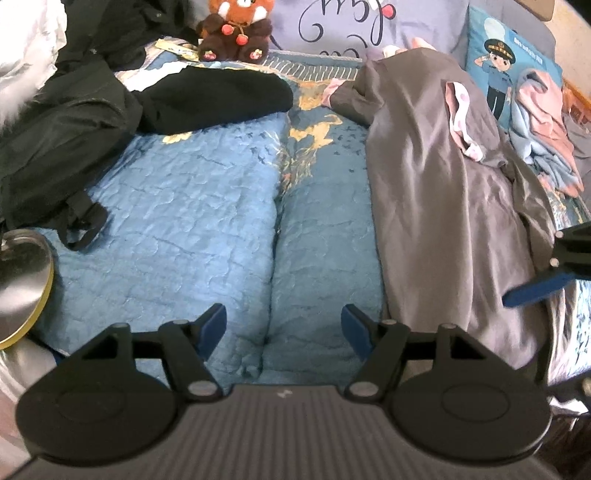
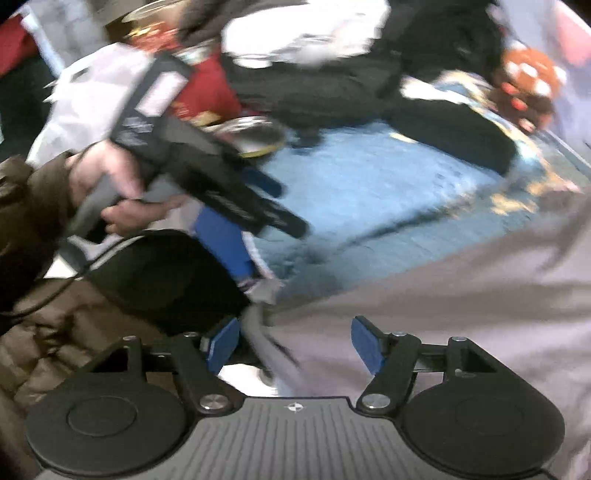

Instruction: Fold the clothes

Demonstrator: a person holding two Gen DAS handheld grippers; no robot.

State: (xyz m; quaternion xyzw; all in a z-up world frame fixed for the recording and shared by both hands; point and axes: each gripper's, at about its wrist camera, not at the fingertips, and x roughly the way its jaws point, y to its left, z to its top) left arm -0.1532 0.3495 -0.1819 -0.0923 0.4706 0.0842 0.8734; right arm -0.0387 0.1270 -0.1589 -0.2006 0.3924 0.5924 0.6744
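The left gripper (image 1: pixel 283 326) hangs over a blue quilted bedspread (image 1: pixel 192 206) with its two blue-padded jaws spread wide and nothing between them; it touches no cloth. The right gripper (image 2: pixel 295 345) also has its jaws apart, poised over the near edge of a grey garment (image 1: pixel 436 192); a fold of that grey cloth lies between the pads, though the blurred view does not show them pressing on it. The grey garment lies long and rumpled down the right side of the bed, with one small pink-and-white piece (image 1: pixel 461 118) on top of it. A folded black garment (image 1: pixel 218 98) rests toward the far left, beside a heap of dark jackets (image 1: pixel 62 125). One brown stuffed toy (image 1: pixel 236 31) sits at the head of the bed, next to two pillows: one lilac (image 1: pixel 369 26), one with a cartoon officer (image 1: pixel 498 70). In the right wrist view, a person's hand (image 2: pixel 107 184) in a brown sleeve grips the left gripper's handle.
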